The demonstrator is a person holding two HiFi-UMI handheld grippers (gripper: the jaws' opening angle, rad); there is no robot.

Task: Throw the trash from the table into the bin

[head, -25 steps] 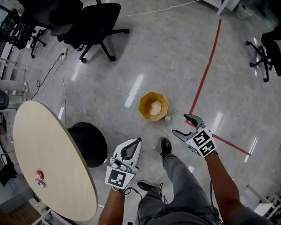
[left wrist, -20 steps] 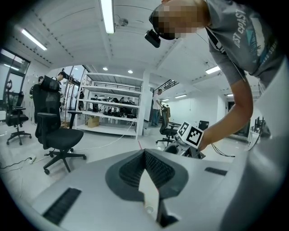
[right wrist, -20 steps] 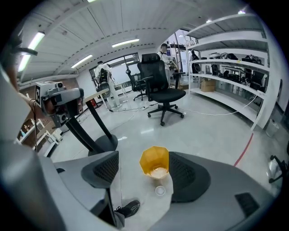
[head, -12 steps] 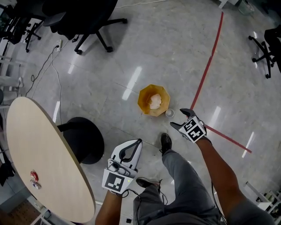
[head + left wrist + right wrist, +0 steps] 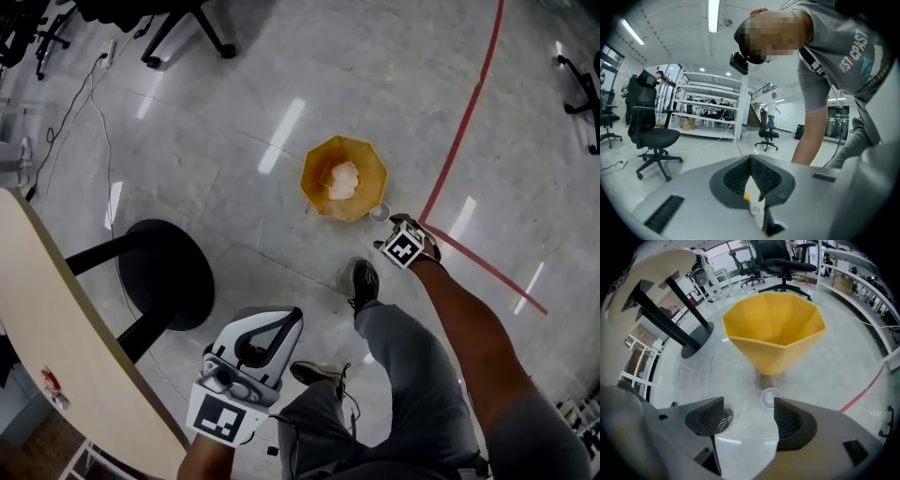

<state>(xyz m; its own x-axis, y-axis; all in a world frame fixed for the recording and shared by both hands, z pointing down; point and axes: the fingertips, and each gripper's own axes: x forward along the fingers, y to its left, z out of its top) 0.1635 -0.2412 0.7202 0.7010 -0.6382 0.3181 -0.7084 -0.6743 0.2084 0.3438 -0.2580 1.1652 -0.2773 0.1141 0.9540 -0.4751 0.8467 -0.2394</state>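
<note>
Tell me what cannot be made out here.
- Bin contents: its own wall hides them in the right gripper view; the head view shows only a pale lump.
- Red item on the table: too small in the head view.
- The table: cut off by the head view's left edge.

Yellow bin [image 5: 319,178], red floor line [image 5: 469,103], beige table [image 5: 56,328].

The yellow bin [image 5: 319,161] is standing upright on the floor, eight-sided and flaring toward its open top. A pale crumpled wad [image 5: 343,179] is sitting inside it. A small clear cup [image 5: 379,213] is resting on the floor just beside the bin's base. Over on the beige round table [image 5: 37,309], a little red piece [image 5: 52,382] is lying near the edge.
</note>
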